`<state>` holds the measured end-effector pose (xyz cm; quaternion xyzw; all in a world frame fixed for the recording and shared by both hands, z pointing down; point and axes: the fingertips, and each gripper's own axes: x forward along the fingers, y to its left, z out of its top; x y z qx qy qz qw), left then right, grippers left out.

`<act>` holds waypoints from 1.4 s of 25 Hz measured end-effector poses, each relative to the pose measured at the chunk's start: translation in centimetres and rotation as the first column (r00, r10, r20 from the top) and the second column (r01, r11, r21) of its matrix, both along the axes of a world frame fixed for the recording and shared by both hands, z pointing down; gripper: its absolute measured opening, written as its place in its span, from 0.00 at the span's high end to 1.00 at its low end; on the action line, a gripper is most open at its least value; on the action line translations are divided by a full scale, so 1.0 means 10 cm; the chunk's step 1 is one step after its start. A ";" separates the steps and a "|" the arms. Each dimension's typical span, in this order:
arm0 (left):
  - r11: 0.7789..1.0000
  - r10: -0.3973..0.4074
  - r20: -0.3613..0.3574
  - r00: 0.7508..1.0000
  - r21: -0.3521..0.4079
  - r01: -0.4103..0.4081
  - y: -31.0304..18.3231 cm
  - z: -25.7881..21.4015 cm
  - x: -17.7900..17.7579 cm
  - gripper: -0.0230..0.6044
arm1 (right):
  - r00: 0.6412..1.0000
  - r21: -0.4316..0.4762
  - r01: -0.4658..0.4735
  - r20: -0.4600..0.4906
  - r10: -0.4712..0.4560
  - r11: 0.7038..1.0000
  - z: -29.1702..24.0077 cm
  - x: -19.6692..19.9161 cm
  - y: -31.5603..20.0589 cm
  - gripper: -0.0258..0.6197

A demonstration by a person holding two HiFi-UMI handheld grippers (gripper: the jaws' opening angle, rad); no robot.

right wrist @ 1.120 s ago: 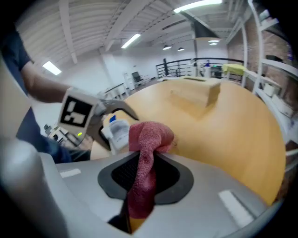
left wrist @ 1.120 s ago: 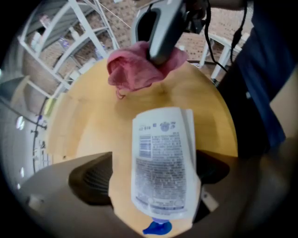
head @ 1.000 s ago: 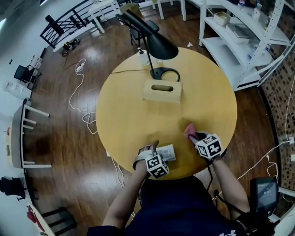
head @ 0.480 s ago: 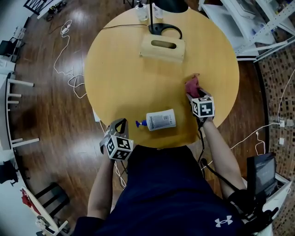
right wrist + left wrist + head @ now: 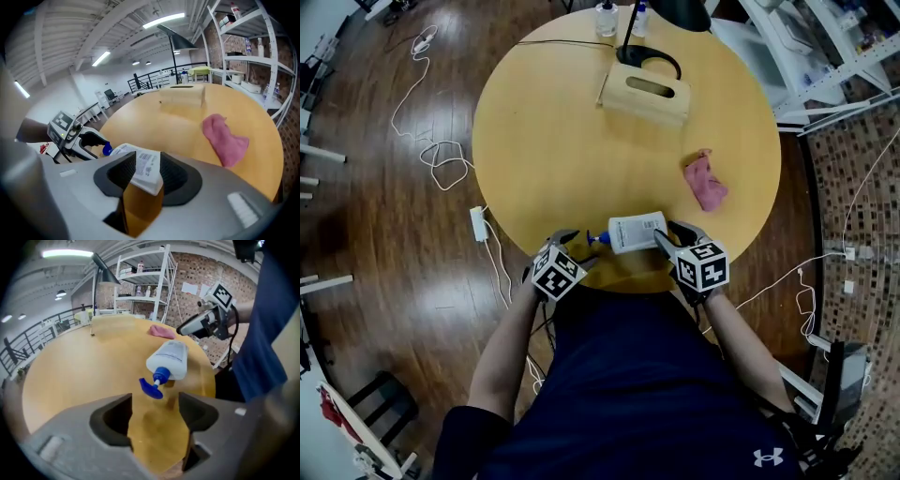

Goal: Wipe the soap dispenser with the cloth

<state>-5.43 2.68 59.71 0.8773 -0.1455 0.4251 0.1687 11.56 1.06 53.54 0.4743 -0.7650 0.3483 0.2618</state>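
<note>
Current step, as judged from the layout: securing the bottle. Wiping has not begun.

The white plastic soap dispenser (image 5: 637,232) with a blue pump head (image 5: 153,383) lies on its side on the round yellow wooden table (image 5: 562,141). It is near the table edge closest to the person, with the pump pointing toward the person's left.

The right gripper (image 5: 148,164) straddles the base corner of the soap dispenser. Its jaws have just been closing, and the labelled end of the bottle fills the gap between them. The pads appear to bear on both faces, but the wide-angle view does not confirm how firm the grip is.

The left gripper (image 5: 154,401) holds nothing. Its jaws have just been opening and stand moderately apart over bare tabletop. The pump head sits just ahead of the tips, without contact.

The crumpled pink cloth (image 5: 705,180) lies loose on the table. It is further in from the bottle and to its right, well apart from both grippers.

The next move probably calls for:
1. Confirm the hold on the bottle base.
2. Fetch the pink cloth with a free gripper. The left gripper would have to cross over the bottle to reach it.
3. Keep the bottle steady against rolling while the cloth is drawn over it.
</note>
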 end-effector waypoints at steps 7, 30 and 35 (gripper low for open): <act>1.000 0.020 -0.084 0.996 0.007 -0.020 -0.22 -0.02 0.17 0.72 | 0.991 -0.058 -0.116 -0.067 0.112 0.992 0.25 0.00 0.08 0.73; 0.756 0.418 -0.044 0.907 0.570 -0.321 -0.42 -1.58 1.52 0.68 | 0.803 -0.136 -0.530 0.235 0.547 0.837 0.34 0.10 -0.11 0.87; 0.800 0.381 -0.148 0.913 0.549 -0.245 -0.36 -1.66 1.40 0.54 | 0.758 -0.083 -0.602 0.253 0.601 0.794 0.11 0.34 0.13 0.87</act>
